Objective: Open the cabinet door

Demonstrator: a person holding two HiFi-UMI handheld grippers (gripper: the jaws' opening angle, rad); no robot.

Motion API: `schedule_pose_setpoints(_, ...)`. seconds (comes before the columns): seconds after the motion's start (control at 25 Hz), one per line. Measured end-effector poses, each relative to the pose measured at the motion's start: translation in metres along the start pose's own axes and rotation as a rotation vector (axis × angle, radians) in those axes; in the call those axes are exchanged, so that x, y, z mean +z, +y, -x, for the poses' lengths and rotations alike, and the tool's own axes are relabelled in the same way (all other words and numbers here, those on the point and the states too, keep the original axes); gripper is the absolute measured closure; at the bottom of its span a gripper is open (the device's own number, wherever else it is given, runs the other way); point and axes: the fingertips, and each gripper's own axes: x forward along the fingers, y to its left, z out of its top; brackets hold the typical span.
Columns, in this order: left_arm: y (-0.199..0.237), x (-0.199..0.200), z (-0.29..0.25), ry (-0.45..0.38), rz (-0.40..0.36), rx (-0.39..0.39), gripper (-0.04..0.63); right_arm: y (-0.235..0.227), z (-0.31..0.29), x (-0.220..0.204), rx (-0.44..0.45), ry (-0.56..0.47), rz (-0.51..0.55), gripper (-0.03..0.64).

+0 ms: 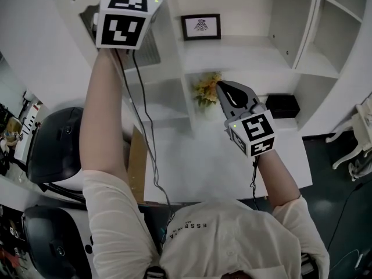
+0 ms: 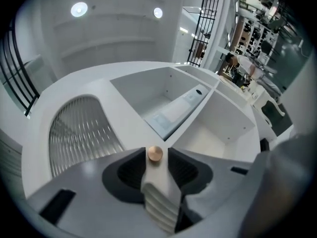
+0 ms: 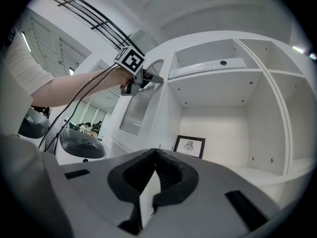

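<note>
The cabinet door (image 1: pixel 152 50), white with an arched panel of ribbed glass (image 2: pixel 81 133), is in the upper left of the head view, at the left side of the open white shelves (image 1: pixel 244 57). As far as the views show, it lies flat against the cabinet front. Its small round copper knob (image 2: pixel 155 153) sits at the edge of the door, low in the middle of the left gripper view. The left gripper (image 2: pixel 154 158) is raised to it on a stretched arm, and its two dark jaws are closed on the knob, one pad on each side. The right gripper (image 1: pixel 221 86) is in the middle of the head view, well apart from the door and in front of the lower shelf. In the right gripper view its jaws are pressed together with nothing between them. Just beside its tip in the head view there are yellow flowers (image 1: pixel 206 88). A framed picture (image 1: pixel 201 26) stands on the shelf above, and a black box (image 1: pixel 282 105) is at the right.
</note>
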Motion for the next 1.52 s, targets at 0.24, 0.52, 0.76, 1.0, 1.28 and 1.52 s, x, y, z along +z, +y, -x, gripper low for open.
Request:
schedule_pose_setpoints(0.24, 0.003, 0.002, 0.001, 0.001, -0.001, -0.026, 0.506, -0.001, 0.001, -0.007, 0.013, 0.009, -0.003, 0.601)
schedule_pose_setpoints(0.52, 0.005, 0.003, 0.002, -0.025, 0.03, -0.02, 0.508, 0.005, 0.008, -0.011, 0.03, 0.019, 0.0, 0.601)
schedule_pose_setpoints(0.76, 0.006, 0.009, 0.023, -0.081, 0.067, -0.045, 0.509, 0.007, 0.019, -0.005, 0.029, -0.002, -0.002, 0.601)
schedule_pose_setpoints(1.0, 0.006, 0.014, 0.037, -0.095, 0.07, -0.089, 0.509, 0.025, 0.028, 0.0, 0.035, -0.012, -0.004, 0.601)
schedule_pose_setpoints(1.28, 0.009, 0.019, 0.063, -0.142, 0.121, -0.143, 0.511, 0.034, 0.037, 0.001, -0.03, 0.005, -0.002, 0.601)
schedule_pose_setpoints(1.52, 0.011, 0.026, 0.086, -0.179, 0.158, -0.224, 0.511, 0.055, 0.04, 0.006, -0.078, 0.007, -0.033, 0.601)
